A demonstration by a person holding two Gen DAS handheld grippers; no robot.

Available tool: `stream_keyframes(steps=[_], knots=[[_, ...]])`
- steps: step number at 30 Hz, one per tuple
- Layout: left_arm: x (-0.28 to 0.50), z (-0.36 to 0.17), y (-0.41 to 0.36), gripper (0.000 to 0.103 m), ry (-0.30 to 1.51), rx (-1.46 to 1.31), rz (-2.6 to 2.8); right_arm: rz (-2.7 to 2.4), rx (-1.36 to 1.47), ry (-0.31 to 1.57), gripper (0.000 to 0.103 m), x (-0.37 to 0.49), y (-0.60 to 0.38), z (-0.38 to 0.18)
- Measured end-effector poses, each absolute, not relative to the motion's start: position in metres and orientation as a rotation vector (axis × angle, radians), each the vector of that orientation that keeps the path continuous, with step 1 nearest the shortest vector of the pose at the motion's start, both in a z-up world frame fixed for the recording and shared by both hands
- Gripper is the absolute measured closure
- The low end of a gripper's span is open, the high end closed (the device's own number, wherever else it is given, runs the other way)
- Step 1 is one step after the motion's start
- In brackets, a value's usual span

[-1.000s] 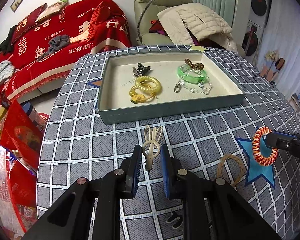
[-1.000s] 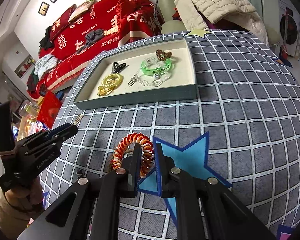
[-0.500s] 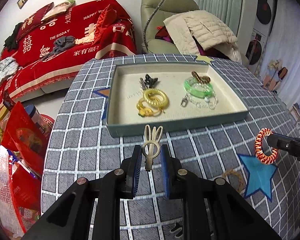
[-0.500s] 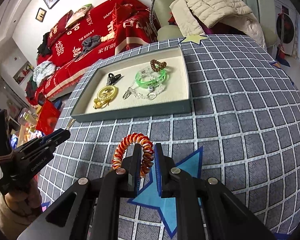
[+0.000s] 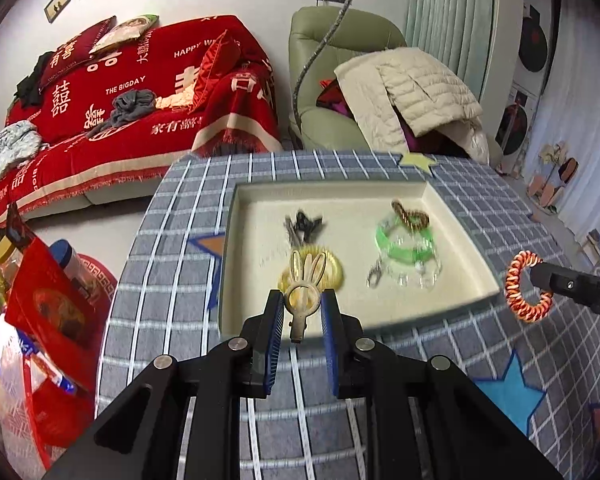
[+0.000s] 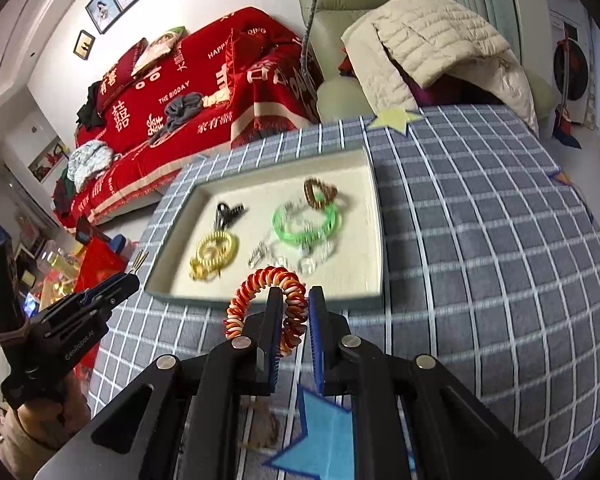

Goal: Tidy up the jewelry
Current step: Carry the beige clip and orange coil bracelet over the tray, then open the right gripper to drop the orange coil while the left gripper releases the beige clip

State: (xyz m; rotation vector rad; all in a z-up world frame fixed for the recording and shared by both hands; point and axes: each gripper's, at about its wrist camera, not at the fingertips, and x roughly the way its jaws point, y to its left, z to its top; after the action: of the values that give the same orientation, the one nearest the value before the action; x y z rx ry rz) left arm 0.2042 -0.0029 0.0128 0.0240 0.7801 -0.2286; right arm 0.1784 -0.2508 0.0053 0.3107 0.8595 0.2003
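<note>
Nearest you, your left claw [image 5: 301, 312] is nearly closed on a cream rabbit-ear hair clip [image 5: 305, 285], and your right claw [image 6: 294, 312] pinches a red-and-orange spiral hair tie [image 6: 266, 300]. Both pieces have risen off the checked counter [image 6: 480, 260] and moved toward the tray [image 5: 450, 216] beyond, which already holds a yellow coil tie [image 6: 214, 252] and a green bangle [image 5: 404, 242]. Releasing them there looks like your next step.

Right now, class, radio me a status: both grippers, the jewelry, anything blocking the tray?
Left gripper shut on rabbit-ear clip. Right gripper shut on orange coil tie. Both near tray. Nothing in the way.
</note>
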Motion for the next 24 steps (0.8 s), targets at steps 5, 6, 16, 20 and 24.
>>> stream_keyframes(steps=[5, 6, 16, 20, 24], knots=[[0.228, 0.023, -0.01, 0.063, 0.753, 0.03, -0.218, 0.193, 0.315, 0.857, 0.089, 0.204, -0.25, 0.009], [0.234, 0.024, -0.011, 0.063, 0.75, 0.032, -0.211, 0.188, 0.31, 0.858, 0.089, 0.208, -0.249, 0.009], [0.276, 0.014, -0.014, 0.063, 0.764, 0.02, -0.143, 0.163, 0.259, 0.851, 0.089, 0.253, -0.24, 0.004], [0.278, -0.008, -0.023, 0.063, 0.798, 0.049, -0.136, 0.16, 0.245, 0.874, 0.089, 0.261, -0.235, -0.01], [0.28, -0.026, -0.03, 0.063, 0.832, 0.059, -0.142, 0.163, 0.235, 0.904, 0.089, 0.265, -0.231, -0.025]])
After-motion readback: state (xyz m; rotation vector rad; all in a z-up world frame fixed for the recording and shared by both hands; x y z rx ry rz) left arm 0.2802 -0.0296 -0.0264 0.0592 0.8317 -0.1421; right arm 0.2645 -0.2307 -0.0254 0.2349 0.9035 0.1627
